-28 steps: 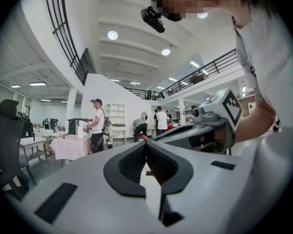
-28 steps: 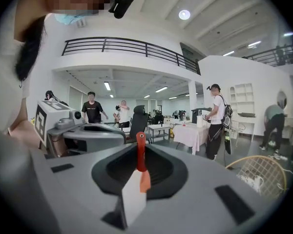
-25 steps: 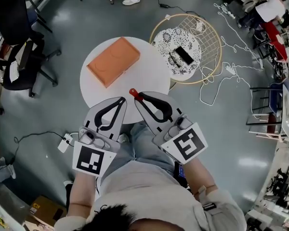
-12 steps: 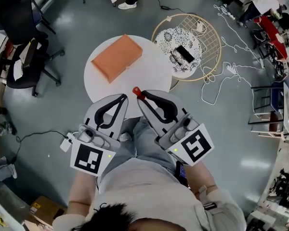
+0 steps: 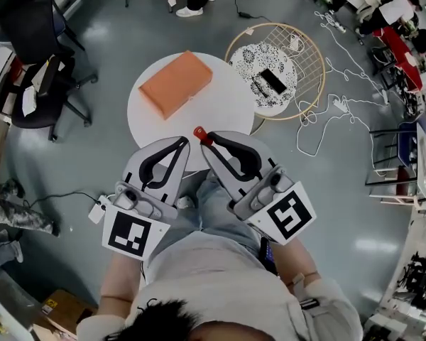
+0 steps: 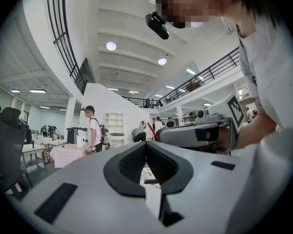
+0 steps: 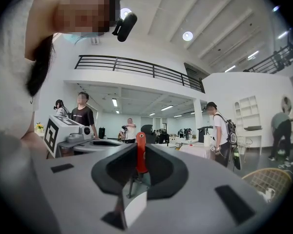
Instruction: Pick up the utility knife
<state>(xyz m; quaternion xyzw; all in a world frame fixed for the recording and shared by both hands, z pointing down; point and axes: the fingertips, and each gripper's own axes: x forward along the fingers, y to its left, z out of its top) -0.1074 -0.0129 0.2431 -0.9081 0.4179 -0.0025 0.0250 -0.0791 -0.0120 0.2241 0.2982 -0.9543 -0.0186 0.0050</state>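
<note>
The utility knife (image 5: pixel 198 134) has a red handle and sticks out from the tips of my right gripper (image 5: pixel 205 140), which is shut on it above the near edge of the round white table (image 5: pixel 220 109). In the right gripper view the knife (image 7: pixel 141 152) stands upright, pinched between the dark jaw pads. My left gripper (image 5: pixel 182 143) hangs just to the left of it, shut with nothing in it. In the left gripper view its tips (image 6: pixel 146 144) meet, and the right gripper (image 6: pixel 200 133) lies across the view behind them.
An orange box (image 5: pixel 176 82) lies on the far left of the table. A round wire basket (image 5: pixel 312 62) holding a patterned cloth and a black object stands to the right. White cables (image 5: pixel 326 119) trail over the floor, and black office chairs (image 5: pixel 28 55) stand at the left.
Both grippers stay side by side with the knife still held in the right one. The head view has drifted a little, so the table sits slightly higher in the picture.
</note>
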